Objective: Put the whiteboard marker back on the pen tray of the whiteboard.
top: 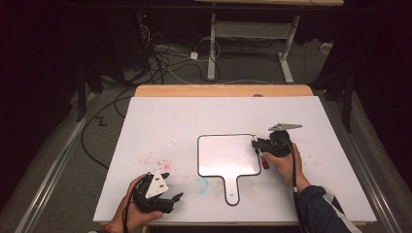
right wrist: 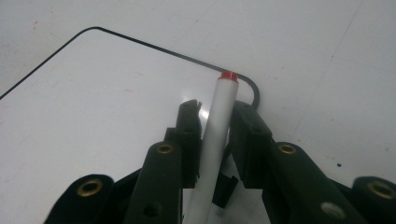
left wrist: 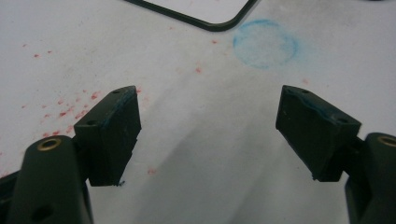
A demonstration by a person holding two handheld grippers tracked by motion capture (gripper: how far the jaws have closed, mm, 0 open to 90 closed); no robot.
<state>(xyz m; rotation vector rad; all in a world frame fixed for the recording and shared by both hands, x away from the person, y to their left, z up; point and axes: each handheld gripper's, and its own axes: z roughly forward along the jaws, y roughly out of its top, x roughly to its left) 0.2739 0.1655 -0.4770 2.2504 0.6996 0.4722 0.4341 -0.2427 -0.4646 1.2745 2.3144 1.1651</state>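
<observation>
Near the front-left corner of the white table [top: 160,116], the left gripper [top: 171,198] rests with its jaws spread wide and nothing between them, red specks [top: 154,159] on the surface just beyond it and a blue smudge [top: 201,184] to its right. At mid-table lies the paddle-shaped whiteboard [top: 226,155], handle toward the front edge. At the whiteboard's right edge, the right gripper [top: 256,145] has a red-tipped white marker [right wrist: 219,116] between its narrowly parted jaws.
</observation>
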